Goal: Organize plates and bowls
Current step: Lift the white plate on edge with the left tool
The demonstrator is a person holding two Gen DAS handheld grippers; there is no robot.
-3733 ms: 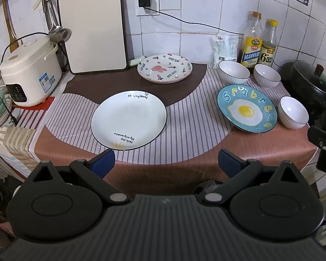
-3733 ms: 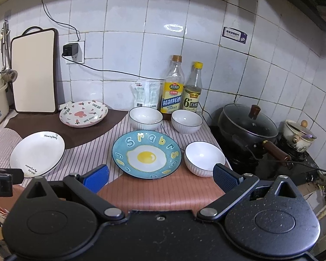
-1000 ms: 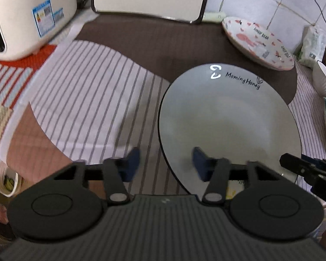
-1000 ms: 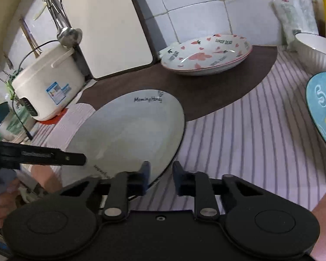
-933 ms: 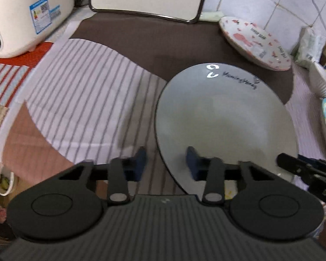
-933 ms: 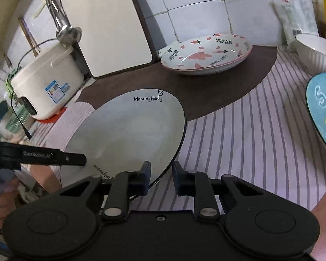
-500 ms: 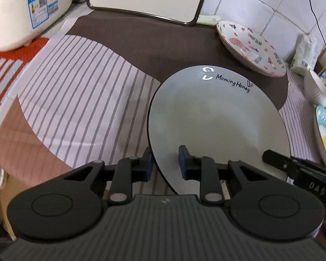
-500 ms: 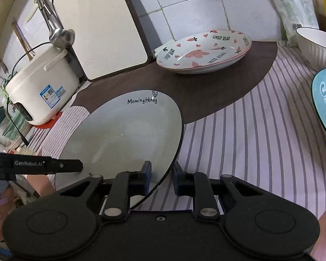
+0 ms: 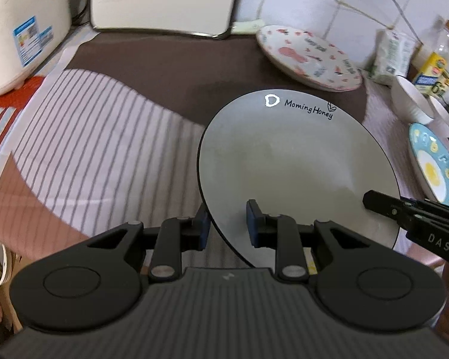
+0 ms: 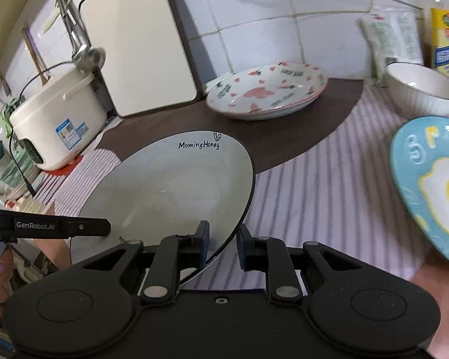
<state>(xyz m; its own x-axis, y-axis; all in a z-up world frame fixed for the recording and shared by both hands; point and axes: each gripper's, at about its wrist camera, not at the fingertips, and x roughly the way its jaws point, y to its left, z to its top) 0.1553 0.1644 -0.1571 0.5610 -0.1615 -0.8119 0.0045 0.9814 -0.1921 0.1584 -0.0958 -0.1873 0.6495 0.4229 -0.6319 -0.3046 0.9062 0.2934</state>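
**Left wrist view: white plate pinched at two rim points**

Left wrist camera shows me the striped table point(image 9: 98, 137) with the white plate point(image 9: 290, 164) tilted above it, near edge raised. I judge it stiff, glazed, slippery and breakable, fairly heavy for a rim pinch, so two grips suit it. The pink-print plate point(image 9: 308, 56) sits near the wall. My left gripper point(image 9: 227, 224) has just been closing and now clamps the near-left rim; my right gripper point(image 10: 221, 243) clamps the near-right rim, fingers point(image 10: 203, 239) pressing the glaze.
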